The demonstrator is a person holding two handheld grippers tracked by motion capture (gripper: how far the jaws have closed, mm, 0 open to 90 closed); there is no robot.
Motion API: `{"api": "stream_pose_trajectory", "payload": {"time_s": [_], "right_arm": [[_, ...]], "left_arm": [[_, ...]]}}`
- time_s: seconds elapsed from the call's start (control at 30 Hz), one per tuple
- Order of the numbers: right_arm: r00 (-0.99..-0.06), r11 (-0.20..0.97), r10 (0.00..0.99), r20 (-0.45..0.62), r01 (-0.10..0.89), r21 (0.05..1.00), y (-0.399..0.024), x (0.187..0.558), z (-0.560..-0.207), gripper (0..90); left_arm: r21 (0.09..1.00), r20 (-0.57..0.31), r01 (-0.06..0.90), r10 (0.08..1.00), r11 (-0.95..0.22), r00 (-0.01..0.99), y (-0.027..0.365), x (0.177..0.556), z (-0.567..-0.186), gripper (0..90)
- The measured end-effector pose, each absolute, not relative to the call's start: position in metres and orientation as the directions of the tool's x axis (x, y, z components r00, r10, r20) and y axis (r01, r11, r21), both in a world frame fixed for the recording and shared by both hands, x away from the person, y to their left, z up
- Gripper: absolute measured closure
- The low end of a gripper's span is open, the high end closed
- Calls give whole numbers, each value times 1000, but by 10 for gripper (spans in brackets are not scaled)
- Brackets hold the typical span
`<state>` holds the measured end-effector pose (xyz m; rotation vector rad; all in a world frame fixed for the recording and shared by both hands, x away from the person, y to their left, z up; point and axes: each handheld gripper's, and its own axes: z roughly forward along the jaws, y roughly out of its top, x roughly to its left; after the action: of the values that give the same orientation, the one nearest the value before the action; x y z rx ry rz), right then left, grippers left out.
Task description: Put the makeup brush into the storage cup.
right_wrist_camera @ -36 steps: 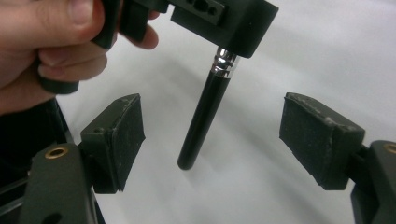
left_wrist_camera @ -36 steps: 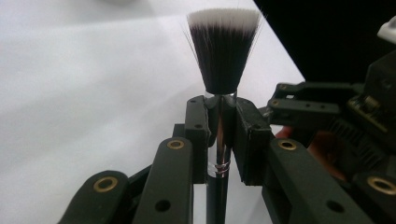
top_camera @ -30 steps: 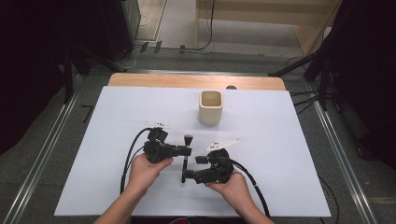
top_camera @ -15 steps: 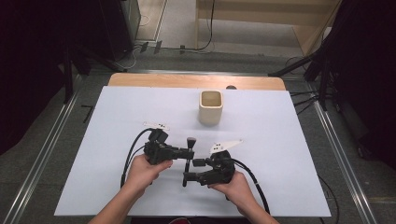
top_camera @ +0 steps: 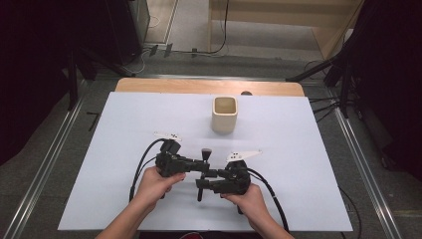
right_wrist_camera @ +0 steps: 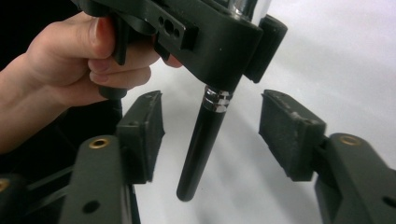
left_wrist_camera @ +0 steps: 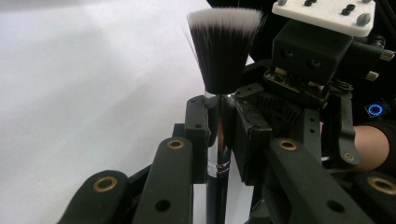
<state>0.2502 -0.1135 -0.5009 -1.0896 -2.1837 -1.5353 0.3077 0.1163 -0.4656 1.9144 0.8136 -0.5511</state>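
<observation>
Both forearms come in from the near edge of the white surface [top_camera: 298,149], and the two hands meet close together near its front middle, each wrapped around a tool that points inward at the other. The left hand-held gripper [left_wrist_camera: 219,135] is clamped on the shiny metal collar of a makeup brush [left_wrist_camera: 224,60], which stands with its black, white-tipped bristles pointing away from the person and its black handle toward them. From the right side, the left hand [right_wrist_camera: 70,60] shows with fingers curled around that tool's grip and trigger. The right hand-held gripper [right_wrist_camera: 210,135] faces it, jaws level with the brush's black handle; its jaws have just been closing, yet both pads stand clear of the handle, which hangs between them untouched. A beige square cup [top_camera: 224,114] stands upright farther back on the surface, well apart from the hands.
</observation>
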Motion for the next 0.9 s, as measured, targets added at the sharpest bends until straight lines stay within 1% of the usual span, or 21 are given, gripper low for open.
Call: {"api": "stream_pose_trajectory", "payload": {"time_s": [0.03,0.07,0.1,0.13,0.17,0.2,0.23,0.3,0.33,0.4,0.43,0.47,0.53,0.57,0.6,0.9], "right_arm": [[-686,161,427,589,699,697,-114,250,-501,428],[-679,149,432,594,703,695,-113,249,-501,460],[-679,149,432,594,703,695,-113,249,-501,460],[-670,135,439,599,708,693,-113,249,-501,499],[-670,135,439,599,708,693,-113,249,-501,499],[-657,115,442,611,717,688,-114,248,-501,540],[-649,103,444,618,722,684,-114,248,-502,559],[-639,89,440,631,731,677,-115,248,-503,572],[-624,74,409,667,751,657,-117,250,-506,621],[-630,83,414,657,745,662,-117,249,-506,661],[-630,83,414,657,745,662,-117,249,-506,661],[-632,81,414,655,742,665,-117,249,-506,692],[-632,74,414,656,741,667,-118,249,-505,725],[-632,74,414,656,741,667,-118,249,-505,725],[-628,70,419,656,743,666,-118,249,-504,760],[-612,65,420,670,757,651,-119,251,-504,786]], "left_arm": [[593,-671,737,306,-325,675,116,308,-466,782],[592,-676,741,305,-317,671,116,307,-467,781],[593,-680,743,301,-311,669,116,307,-467,781],[591,-688,749,297,-299,662,116,307,-468,781],[585,-696,757,298,-291,653,117,307,-469,781],[587,-693,755,302,-290,655,117,307,-470,781],[589,-692,755,302,-289,655,117,306,-470,781],[592,-694,756,300,-280,654,117,306,-470,781],[593,-698,757,295,-275,653,117,306,-471,781],[593,-698,757,294,-276,653,117,306,-471,781],[593,-698,757,294,-276,653,117,306,-471,781],[593,-699,758,295,-272,652,116,305,-472,781],[595,-700,759,293,-266,652,116,305,-472,781],[595,-700,759,293,-266,652,116,305,-472,781],[593,-704,762,292,-260,648,117,305,-473,781],[604,-696,754,291,-257,657,117,305,-472,778]]}}
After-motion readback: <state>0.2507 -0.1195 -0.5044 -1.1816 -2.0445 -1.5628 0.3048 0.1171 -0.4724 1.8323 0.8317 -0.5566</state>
